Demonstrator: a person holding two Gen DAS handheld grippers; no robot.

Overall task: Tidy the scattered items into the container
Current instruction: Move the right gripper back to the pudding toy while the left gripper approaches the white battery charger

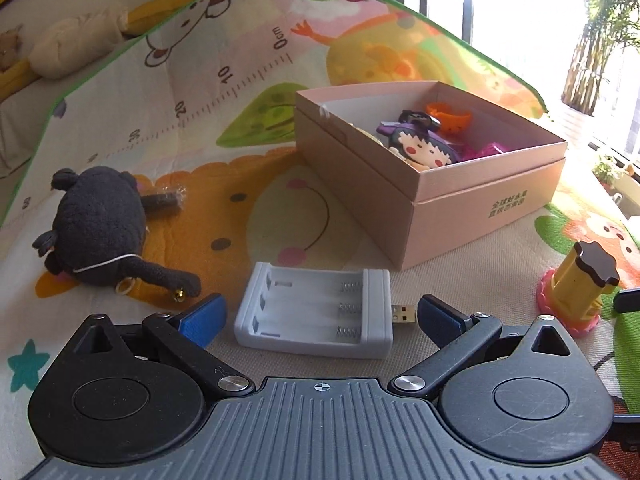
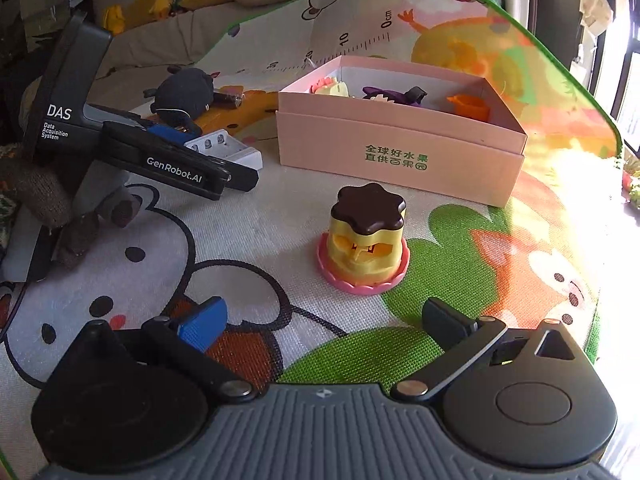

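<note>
A pink cardboard box (image 1: 460, 208) (image 2: 400, 160) stands open on the play mat and holds several small toys. A white battery charger (image 1: 316, 312) (image 2: 224, 148) lies just in front of my left gripper (image 1: 320, 316), whose blue-padded fingers are open on either side of it, apart from it. A black plush toy (image 1: 100, 224) (image 2: 184, 92) lies to the left. A yellow pudding toy with a brown lid (image 2: 366, 236) (image 1: 576, 284) stands upright ahead of my right gripper (image 2: 320, 320), which is open and empty.
A colourful cartoon play mat (image 2: 248, 256) covers the surface. The left gripper body (image 2: 120, 148) shows in the right wrist view at left. A small dark wrapped item (image 1: 162, 200) lies beside the plush. Cushions and soft toys (image 1: 76, 44) lie beyond the mat.
</note>
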